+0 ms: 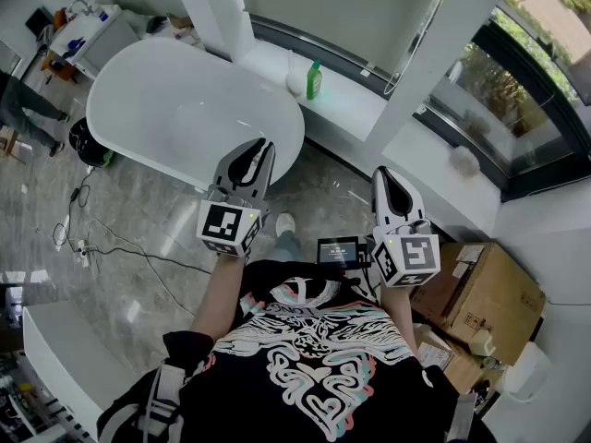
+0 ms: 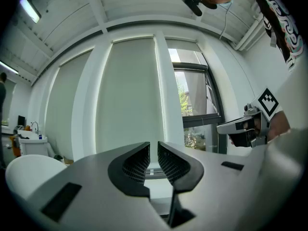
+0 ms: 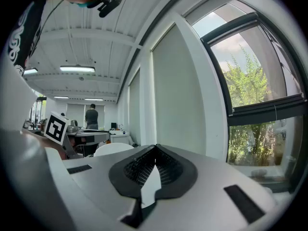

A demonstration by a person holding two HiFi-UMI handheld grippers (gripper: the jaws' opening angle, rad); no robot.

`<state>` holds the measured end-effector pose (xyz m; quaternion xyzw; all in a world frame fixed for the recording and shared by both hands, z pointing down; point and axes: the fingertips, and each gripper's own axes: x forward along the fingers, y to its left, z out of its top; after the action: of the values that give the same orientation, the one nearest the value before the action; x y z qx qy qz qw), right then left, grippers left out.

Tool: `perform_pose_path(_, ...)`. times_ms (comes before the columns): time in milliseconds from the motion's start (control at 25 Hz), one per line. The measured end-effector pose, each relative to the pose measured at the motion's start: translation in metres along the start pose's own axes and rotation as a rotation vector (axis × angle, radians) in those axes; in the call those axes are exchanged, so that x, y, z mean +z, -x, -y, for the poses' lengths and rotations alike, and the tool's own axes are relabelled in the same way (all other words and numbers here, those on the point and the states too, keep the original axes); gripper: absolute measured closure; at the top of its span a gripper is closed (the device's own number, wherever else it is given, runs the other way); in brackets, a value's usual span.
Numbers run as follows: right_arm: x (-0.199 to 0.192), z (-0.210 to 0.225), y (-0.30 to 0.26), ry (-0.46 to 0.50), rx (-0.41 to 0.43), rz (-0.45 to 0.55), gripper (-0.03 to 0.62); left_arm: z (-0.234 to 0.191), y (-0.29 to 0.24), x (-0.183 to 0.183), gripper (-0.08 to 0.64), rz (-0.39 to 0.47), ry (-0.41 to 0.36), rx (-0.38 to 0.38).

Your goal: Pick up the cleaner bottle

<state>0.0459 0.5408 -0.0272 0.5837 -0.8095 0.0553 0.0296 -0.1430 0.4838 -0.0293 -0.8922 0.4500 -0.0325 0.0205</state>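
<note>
The cleaner bottle [image 1: 314, 79] is green with a white cap. It stands upright on the white window ledge [image 1: 355, 104] behind the bathtub [image 1: 138, 100], seen only in the head view. My left gripper [image 1: 261, 146] is held level over the tub's near rim, well short of the bottle, with its jaws shut on nothing. My right gripper [image 1: 381, 175] hovers over the floor to the right, also shut and empty. In the left gripper view the left gripper [image 2: 153, 146] faces a blind and window, with the right gripper [image 2: 240, 126] at its side. The right gripper [image 3: 155, 148] faces the window wall.
A white rounded object [image 1: 295, 82] sits beside the bottle. Cardboard boxes [image 1: 480, 293] are stacked at the right. A small screen [image 1: 340, 250] lies on the floor near my feet. Cables [image 1: 83, 238] trail at the left by a black bin [image 1: 88, 142]. A person [image 3: 91, 117] stands far off.
</note>
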Motion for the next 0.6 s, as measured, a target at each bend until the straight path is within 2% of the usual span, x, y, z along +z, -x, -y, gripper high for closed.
perform_pose_path(400, -0.0043, -0.003, 0.0015, 0.006, 0.004, -0.004, 0.565, 0.0039, 0.0033, -0.002, 0.497, 0.0, -0.009, -0.001)
perform_pose_path(520, -0.002, -0.0019, 0.0063, -0.005, -0.009, 0.026, 0.564, 0.0066, 0.0074, -0.002, 0.497, -0.004, -0.016, 0.002)
perform_pose_path(600, 0.0045, -0.006, 0.0094, -0.027, 0.037, 0.077, 0.563, 0.0085, 0.009, -0.0016, 0.497, -0.005, -0.018, 0.002)
